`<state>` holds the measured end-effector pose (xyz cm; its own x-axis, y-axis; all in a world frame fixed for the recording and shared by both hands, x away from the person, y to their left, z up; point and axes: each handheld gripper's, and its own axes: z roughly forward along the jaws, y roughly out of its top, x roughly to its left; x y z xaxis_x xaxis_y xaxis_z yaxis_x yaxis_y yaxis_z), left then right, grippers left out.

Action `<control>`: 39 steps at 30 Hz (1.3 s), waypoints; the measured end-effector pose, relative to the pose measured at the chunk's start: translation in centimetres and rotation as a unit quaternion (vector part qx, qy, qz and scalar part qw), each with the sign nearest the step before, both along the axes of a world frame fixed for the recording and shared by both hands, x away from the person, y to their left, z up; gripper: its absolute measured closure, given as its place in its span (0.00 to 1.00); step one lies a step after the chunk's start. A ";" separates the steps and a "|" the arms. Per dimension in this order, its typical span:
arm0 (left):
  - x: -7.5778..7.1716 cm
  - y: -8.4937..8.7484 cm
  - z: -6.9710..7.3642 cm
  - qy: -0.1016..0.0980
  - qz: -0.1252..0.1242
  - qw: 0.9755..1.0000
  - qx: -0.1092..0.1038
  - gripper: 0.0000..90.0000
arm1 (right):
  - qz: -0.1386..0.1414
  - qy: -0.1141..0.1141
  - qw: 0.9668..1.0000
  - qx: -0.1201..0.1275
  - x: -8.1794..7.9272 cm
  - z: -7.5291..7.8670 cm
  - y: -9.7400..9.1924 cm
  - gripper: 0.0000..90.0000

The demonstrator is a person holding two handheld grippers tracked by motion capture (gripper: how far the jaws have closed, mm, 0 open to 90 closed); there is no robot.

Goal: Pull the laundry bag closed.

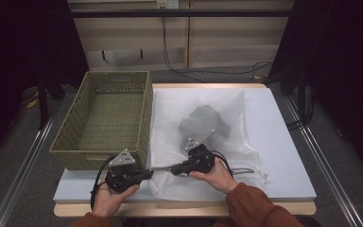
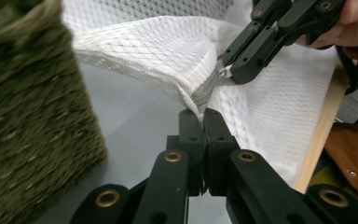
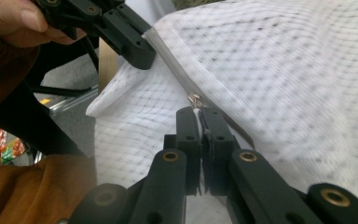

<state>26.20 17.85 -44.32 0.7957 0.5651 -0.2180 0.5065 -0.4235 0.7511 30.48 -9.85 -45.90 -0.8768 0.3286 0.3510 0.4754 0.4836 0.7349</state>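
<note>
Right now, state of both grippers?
Left gripper: jaws shut on the corner of the mesh bag.
Right gripper: jaws shut on the zipper pull.

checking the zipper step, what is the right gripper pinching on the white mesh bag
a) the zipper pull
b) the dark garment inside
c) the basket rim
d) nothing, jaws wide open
a: in the right gripper view the right gripper is shut on the small metal zipper pull on the mesh bag, while the left gripper pinches the bag's corner.
</note>
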 end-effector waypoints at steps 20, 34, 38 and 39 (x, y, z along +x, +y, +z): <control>0.2 0.4 -0.1 -0.003 0.013 1.000 0.006 0.98 | 0.001 -0.011 1.000 -0.004 -0.7 0.3 -1.4 0.97; 0.1 0.1 -0.3 -0.001 0.015 1.000 0.023 0.98 | 0.008 -0.017 1.000 -0.003 -1.2 0.7 -2.0 0.96; 0.2 0.1 -0.3 0.000 0.015 1.000 0.019 0.98 | 0.007 -0.019 1.000 0.002 -1.2 0.8 -2.2 0.96; 0.2 0.2 -0.3 -0.002 0.016 1.000 0.020 0.98 | 0.007 -0.019 1.000 0.002 -1.2 0.9 -2.3 0.96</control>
<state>26.44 18.01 -44.64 0.7782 0.5978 -0.1926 0.5176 -0.4368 0.7357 29.25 -12.16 -45.02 -0.8941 0.3139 0.3195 0.4404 0.4868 0.7544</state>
